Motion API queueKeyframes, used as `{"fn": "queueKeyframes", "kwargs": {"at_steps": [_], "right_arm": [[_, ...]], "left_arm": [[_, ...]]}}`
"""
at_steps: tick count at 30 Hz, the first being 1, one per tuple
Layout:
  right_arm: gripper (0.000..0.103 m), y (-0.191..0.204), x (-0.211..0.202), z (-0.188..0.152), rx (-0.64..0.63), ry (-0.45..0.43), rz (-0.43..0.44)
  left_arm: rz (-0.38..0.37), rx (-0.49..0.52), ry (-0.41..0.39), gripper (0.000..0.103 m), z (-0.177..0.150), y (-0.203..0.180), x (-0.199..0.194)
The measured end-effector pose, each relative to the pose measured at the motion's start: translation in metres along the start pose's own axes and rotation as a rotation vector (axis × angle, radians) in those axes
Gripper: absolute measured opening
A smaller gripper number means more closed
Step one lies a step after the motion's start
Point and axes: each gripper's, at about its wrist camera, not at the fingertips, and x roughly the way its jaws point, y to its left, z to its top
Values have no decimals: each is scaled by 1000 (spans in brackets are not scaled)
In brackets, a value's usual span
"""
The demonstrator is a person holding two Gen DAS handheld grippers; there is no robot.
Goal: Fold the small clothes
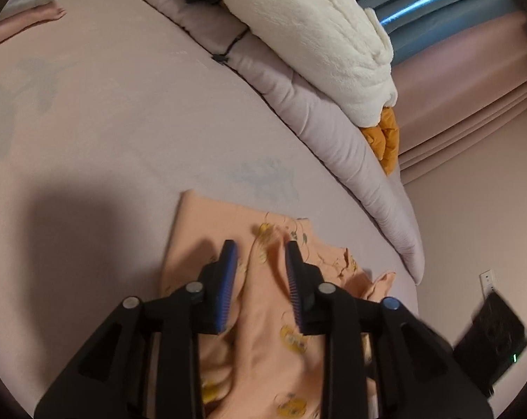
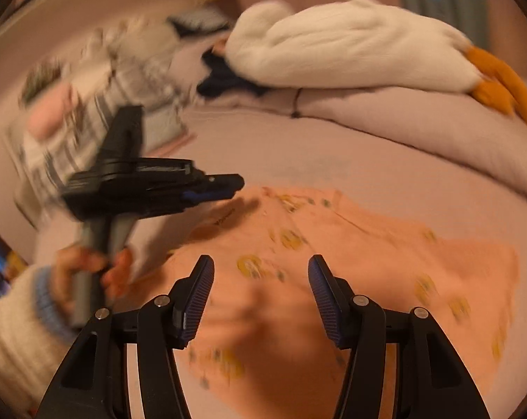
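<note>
A small peach garment point(image 1: 263, 314) with yellow prints lies on the pale pink bed sheet point(image 1: 123, 122). My left gripper point(image 1: 261, 246) is open just above it, with a raised fold of the cloth between its blue fingers point(image 1: 228, 279), not pinched. In the right wrist view the same garment point(image 2: 368, 262) spreads out flat below my right gripper point(image 2: 260, 265), which is open and empty above it. The left gripper point(image 2: 235, 186) shows there at the garment's left edge, held by a hand point(image 2: 88, 272). That view is blurred.
A rolled lilac duvet point(image 1: 326, 122) runs along the far side with a white plush goose point(image 1: 315, 35) on it. A pile of striped clothes point(image 2: 88, 104) lies at the back left. A dark device point(image 1: 490, 342) sits off the bed's right edge.
</note>
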Motion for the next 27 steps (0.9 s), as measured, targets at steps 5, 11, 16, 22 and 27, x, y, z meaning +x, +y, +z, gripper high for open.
{"fn": "queueKeyframes", "kwargs": {"at_steps": [5,11,16,22,27], "right_arm": [[57,8,69,35,-80,121,-84],[14,-1,110,55,-78,210,-72],[7,4,94,75,-128,133,-41],[7,0,102,121,-161,72,-63],[18,-7,139,117,-64,148,-17]], "left_arm": [[-34,6,-1,32,-10,15,-20],[-65,-5,11,34,-17,30,-29],[-99,-22,-9,34,-12,33,-38],[-130,-1,-62,50,-11,25,-56],[-141,39,-57,50,-16,11,-58]]}}
